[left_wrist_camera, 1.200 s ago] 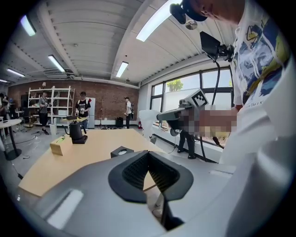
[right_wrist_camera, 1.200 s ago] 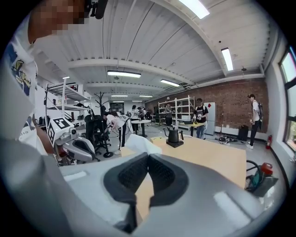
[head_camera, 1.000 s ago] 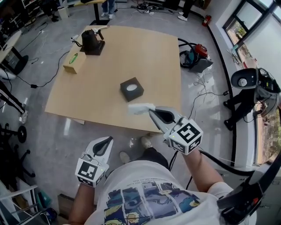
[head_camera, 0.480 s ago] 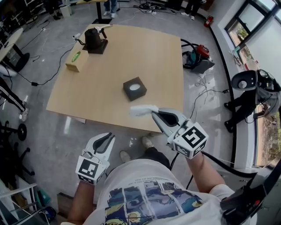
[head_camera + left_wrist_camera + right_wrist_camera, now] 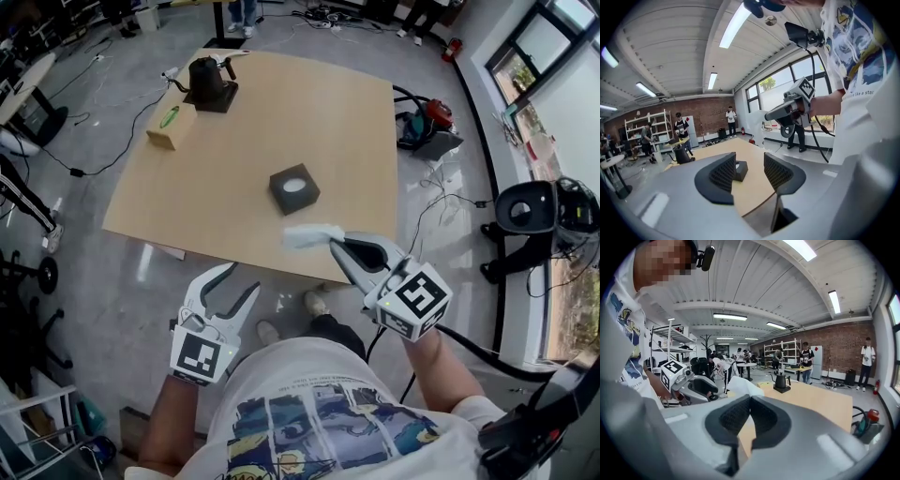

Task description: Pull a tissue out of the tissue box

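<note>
Left hand-held gripper: jaws, earlier together, opening wide, empty.

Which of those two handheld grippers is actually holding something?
The right gripper, its jaws shut on a white tissue; the left gripper has jaws opening with nothing between them.

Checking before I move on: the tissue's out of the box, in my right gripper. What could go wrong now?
The right gripper pinches the tissue only at one end, so it could slip or tear. It hangs by the table edge, so a drop might reach the floor.
</note>
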{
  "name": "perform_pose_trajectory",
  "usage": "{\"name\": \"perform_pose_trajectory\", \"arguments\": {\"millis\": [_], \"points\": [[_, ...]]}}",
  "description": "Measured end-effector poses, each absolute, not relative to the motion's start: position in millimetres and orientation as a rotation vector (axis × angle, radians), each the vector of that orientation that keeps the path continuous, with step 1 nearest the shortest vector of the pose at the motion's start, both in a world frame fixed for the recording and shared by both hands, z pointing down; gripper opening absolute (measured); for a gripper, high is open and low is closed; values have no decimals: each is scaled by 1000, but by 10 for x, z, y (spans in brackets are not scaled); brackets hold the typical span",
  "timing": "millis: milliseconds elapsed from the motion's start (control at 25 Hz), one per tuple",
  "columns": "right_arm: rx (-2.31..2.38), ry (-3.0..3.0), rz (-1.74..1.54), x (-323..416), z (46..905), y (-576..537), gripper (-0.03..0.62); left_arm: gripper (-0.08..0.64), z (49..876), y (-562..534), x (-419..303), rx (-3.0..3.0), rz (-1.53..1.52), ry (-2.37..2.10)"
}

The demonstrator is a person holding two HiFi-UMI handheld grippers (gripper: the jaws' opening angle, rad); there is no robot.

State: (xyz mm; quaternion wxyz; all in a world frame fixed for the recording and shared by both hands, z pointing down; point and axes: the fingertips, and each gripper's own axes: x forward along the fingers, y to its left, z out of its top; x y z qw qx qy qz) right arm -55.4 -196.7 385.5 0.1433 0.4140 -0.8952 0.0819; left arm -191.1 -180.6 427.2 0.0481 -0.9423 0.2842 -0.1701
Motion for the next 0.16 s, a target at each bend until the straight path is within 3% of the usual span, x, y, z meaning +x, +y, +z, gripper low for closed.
{"name": "perform_pose_trajectory", "arguments": {"millis": [160], "points": [[1175, -2582, 222, -618, 3835, -1939, 3, 192, 4063, -1850, -1804, -2719, -558, 783]]}}
